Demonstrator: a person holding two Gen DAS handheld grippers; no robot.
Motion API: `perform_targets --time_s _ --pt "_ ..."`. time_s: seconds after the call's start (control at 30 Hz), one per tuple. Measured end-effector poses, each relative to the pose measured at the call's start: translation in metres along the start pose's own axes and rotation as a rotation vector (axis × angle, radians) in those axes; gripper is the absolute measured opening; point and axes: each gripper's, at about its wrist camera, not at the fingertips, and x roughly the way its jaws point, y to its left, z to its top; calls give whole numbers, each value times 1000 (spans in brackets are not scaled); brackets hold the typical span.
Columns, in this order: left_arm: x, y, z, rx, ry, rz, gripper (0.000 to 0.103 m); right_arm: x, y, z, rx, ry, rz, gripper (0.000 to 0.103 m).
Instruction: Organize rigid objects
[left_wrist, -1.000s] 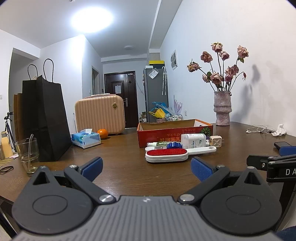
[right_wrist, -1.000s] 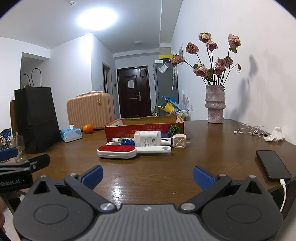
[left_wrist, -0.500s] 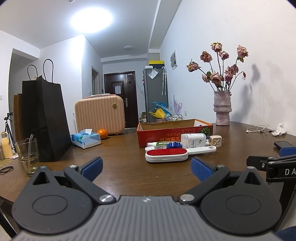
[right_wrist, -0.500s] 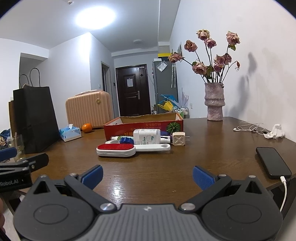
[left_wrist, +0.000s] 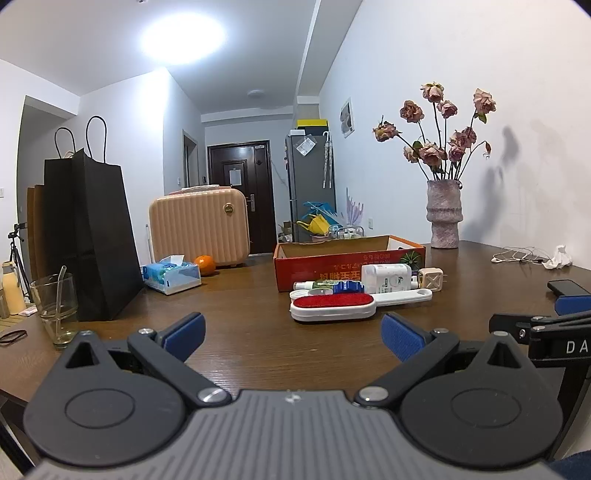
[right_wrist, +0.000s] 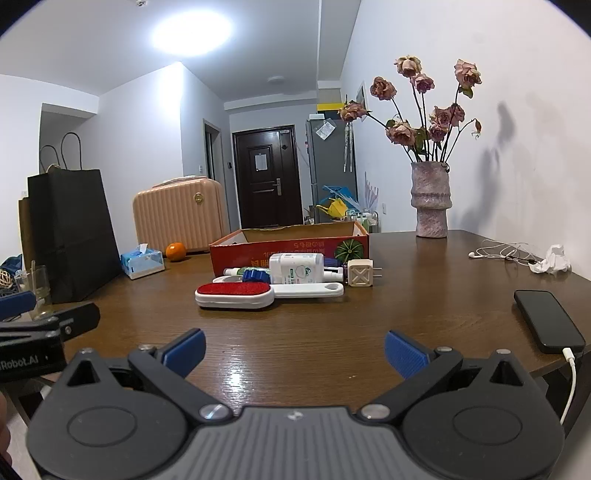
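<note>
Both spread-wide, empty grippers, left gripper (left_wrist: 291, 332) and right gripper (right_wrist: 293, 349), face the lint brush (right_wrist: 236, 294) ahead.

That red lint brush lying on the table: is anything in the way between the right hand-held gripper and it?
Nothing visible. Between the open right hand-held gripper and the lint brush lies only bare table. The phone sits off to the right, clear of that path.

We are in a lived-in home: a wooden dining table (left_wrist: 240, 317) with a vase of dried roses (left_wrist: 442, 218), a tissue box (left_wrist: 171, 277), an orange (left_wrist: 204, 264), a suitcase (left_wrist: 198, 226), a fridge (left_wrist: 311, 184) and the front door (left_wrist: 238, 192) down the hallway.
</note>
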Motion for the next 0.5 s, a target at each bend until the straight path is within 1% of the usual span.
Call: perform_targets --time_s 0.33,0.5 --pt "1 -1 -2 -8 2 1 103 2 -1 -1 0 7 -3 103" --pt "6 -1 -4 -13 21 -14 103 4 -1 -3 0 13 -1 103"
